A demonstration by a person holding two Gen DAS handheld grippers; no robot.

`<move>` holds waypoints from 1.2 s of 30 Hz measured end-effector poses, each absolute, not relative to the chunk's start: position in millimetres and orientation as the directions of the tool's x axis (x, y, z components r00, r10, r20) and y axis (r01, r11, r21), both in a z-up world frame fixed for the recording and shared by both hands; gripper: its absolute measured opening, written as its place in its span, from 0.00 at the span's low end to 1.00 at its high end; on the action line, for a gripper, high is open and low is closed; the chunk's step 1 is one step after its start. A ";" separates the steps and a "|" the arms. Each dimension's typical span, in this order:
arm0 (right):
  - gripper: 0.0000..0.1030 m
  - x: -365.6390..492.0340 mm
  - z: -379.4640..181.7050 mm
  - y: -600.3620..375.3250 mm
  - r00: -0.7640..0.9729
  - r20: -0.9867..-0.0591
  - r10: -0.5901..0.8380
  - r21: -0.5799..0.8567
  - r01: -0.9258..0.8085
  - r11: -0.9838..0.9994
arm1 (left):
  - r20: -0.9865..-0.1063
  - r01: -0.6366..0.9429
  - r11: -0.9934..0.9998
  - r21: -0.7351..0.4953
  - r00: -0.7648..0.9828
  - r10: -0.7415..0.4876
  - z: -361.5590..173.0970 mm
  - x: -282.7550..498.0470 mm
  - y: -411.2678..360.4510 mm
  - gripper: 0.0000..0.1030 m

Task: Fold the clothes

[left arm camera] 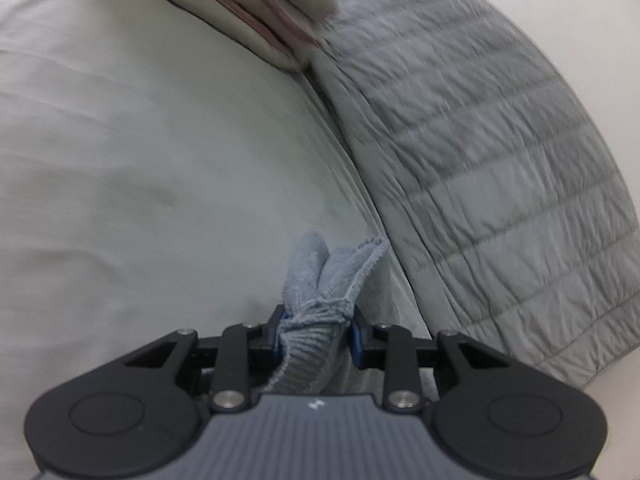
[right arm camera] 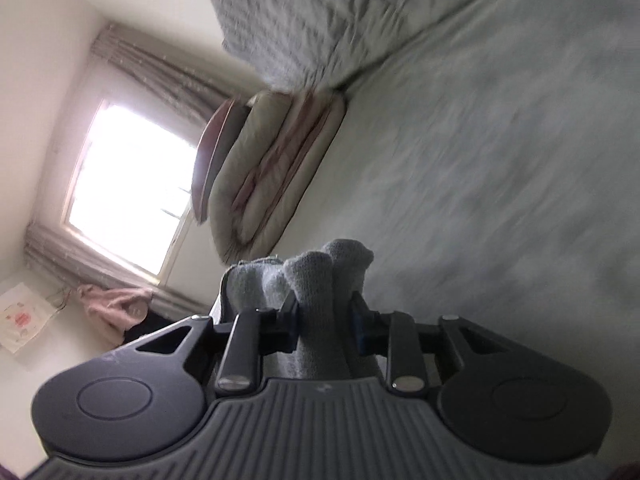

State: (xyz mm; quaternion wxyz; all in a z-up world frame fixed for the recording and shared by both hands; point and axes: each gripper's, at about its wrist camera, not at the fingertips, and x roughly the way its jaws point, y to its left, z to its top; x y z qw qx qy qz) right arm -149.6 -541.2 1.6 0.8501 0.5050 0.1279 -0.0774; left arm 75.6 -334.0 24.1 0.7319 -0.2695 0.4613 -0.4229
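A grey knitted garment (left arm camera: 320, 280) is bunched between the fingers of my left gripper (left arm camera: 316, 330), which is shut on it; a ribbed hem hangs down toward the camera. In the right wrist view another bunch of the same grey knit (right arm camera: 320, 280) is pinched by my right gripper (right arm camera: 324, 320), also shut on it. Both bunches are lifted above the pale bed sheet (left arm camera: 160, 160). The rest of the garment is hidden below the grippers. Both views are blurred by motion.
A quilted grey headboard (left arm camera: 500, 160) borders the bed. A folded cream quilt with pink edging (right arm camera: 272, 172) lies against it. A bright window (right arm camera: 132, 184) with grey curtains and a pink garment (right arm camera: 116, 304) show in the right wrist view.
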 end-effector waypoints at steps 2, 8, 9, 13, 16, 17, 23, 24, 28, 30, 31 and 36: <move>0.28 -163.3 3.7 -557.6 0.953 -0.297 -0.052 0.826 0.284 0.487 | -0.452 0.396 0.489 -0.777 0.190 -0.872 24.9 68.1 -366.2 0.29; 0.28 -200.8 4.5 -604.4 0.929 -0.301 -0.218 0.778 0.371 0.507 | -0.460 0.461 0.451 -0.764 0.101 -0.882 19.4 48.2 -457.5 0.29; 0.28 -206.3 3.6 -611.5 0.922 -0.303 -0.242 0.769 0.387 0.509 | -0.465 0.471 0.450 -0.759 0.092 -0.881 18.7 46.5 -472.2 0.29; 0.28 -223.0 -2.1 -639.3 0.898 -0.310 -0.311 0.749 0.432 0.502 | -0.483 0.513 0.442 -0.736 0.061 -0.874 18.7 54.7 -520.2 0.29; 0.28 -234.2 -6.6 -658.7 0.882 -0.308 -0.357 0.733 0.459 0.502 | -0.481 0.540 0.429 -0.724 0.050 -0.875 18.5 52.9 -547.1 0.29; 0.28 -235.6 -9.1 -664.5 0.877 -0.309 -0.367 0.730 0.466 0.499 | -0.484 0.555 0.428 -0.713 0.052 -0.874 17.9 53.0 -555.3 0.29; 0.28 -231.3 -29.5 -693.8 0.858 -0.326 -0.398 0.725 0.497 0.477 | -0.525 0.610 0.474 -0.635 0.110 -0.844 -1.9 64.7 -586.1 0.34; 0.28 -229.4 -33.0 -695.7 0.854 -0.326 -0.406 0.720 0.502 0.479 | -0.525 0.612 0.480 -0.628 0.122 -0.842 -4.9 66.1 -586.4 0.36; 0.33 -226.5 -38.9 -695.8 0.849 -0.317 -0.423 0.689 0.513 0.513 | -0.501 0.607 0.482 -0.632 0.154 -0.851 -11.2 68.8 -569.8 0.44; 0.44 -226.8 -34.0 -691.7 0.843 -0.323 -0.430 0.641 0.529 0.556 | -0.483 0.608 0.484 -0.629 0.183 -0.856 -7.8 70.1 -558.0 0.44; 0.45 -228.0 -30.4 -688.9 0.835 -0.320 -0.447 0.608 0.543 0.578 | -0.470 0.613 0.488 -0.621 0.207 -0.858 -3.5 69.3 -554.8 0.44; 0.45 -235.7 -12.0 -673.1 0.780 -0.279 -0.559 0.425 0.623 0.657 | -0.360 0.695 0.453 -0.559 0.289 -0.887 23.1 49.6 -551.2 0.43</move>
